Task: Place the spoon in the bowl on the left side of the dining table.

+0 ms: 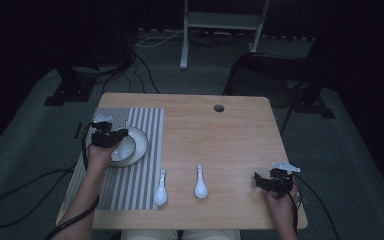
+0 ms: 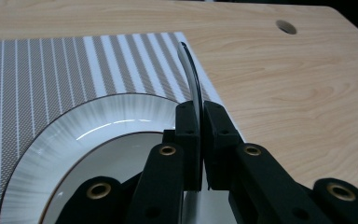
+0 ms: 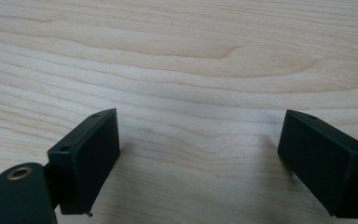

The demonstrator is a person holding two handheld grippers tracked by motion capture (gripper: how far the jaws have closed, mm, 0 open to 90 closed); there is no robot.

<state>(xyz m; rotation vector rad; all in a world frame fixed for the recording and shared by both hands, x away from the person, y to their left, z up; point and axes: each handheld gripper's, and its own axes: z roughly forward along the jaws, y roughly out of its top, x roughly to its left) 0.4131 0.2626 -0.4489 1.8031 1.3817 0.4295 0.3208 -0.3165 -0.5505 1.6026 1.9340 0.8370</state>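
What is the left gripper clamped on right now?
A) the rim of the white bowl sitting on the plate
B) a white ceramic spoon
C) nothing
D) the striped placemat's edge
A: the left gripper has its jaws pinched on the thin rim of the white bowl over the plate.

I see a white bowl (image 1: 122, 148) tipped up on its edge over a white plate (image 1: 139, 145) with a ribbed rim, which sits on the striped grey mat (image 1: 145, 125) at the table's left side. My left gripper (image 1: 111, 136) is pinched onto the bowl's thin rim. Two white spoons lie flat with handles pointing away: one spoon (image 1: 160, 189) at the mat's near right corner, the other spoon (image 1: 200, 182) on bare wood beside it.
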